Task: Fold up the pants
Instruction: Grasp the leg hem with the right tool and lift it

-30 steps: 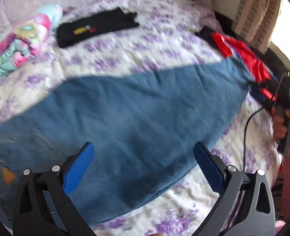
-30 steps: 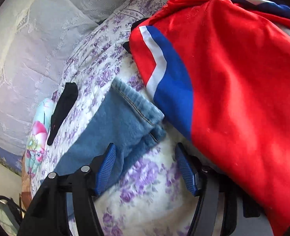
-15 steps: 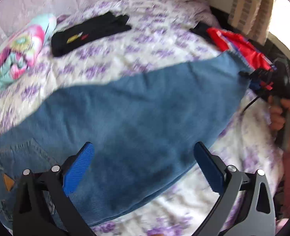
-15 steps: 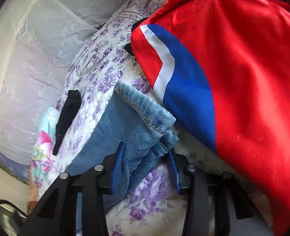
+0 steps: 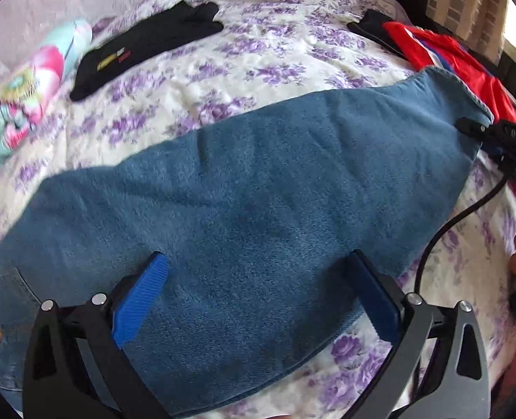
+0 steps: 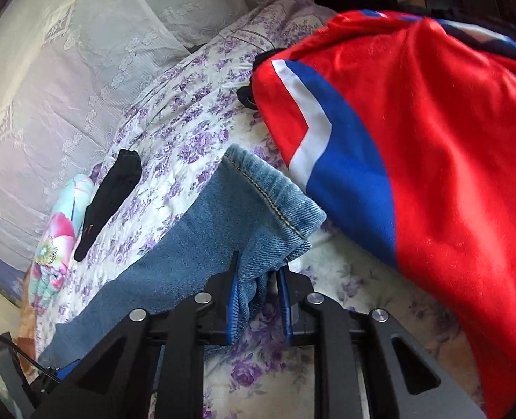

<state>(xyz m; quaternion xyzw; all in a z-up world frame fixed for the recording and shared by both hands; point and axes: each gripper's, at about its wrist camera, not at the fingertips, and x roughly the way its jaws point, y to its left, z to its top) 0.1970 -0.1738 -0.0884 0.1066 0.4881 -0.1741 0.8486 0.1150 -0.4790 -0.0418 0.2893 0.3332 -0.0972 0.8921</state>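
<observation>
Nearest to us, our right gripper (image 6: 258, 300) had just finished closing: a second earlier its blue pads stood apart on either side of the jeans (image 5: 258, 209) hem (image 6: 275, 202), and now they were pinched on the denim at the cuff end. Our left gripper (image 5: 258, 300) stayed spread wide above the middle of the leg, gripping nothing. The jeans themselves lay stretched flat across the floral bedspread (image 5: 275, 52), waist end toward our left, cuff end touching the red and blue garment (image 6: 415, 139) — which lay partly beside it. Farther off lay a black garment (image 5: 146, 49) and a bright patterned pillow (image 5: 23, 97) near the white headboard cover (image 6: 83, 52). With the cuff secured, we judged the fold could begin — lifting that end toward the waist.
</observation>
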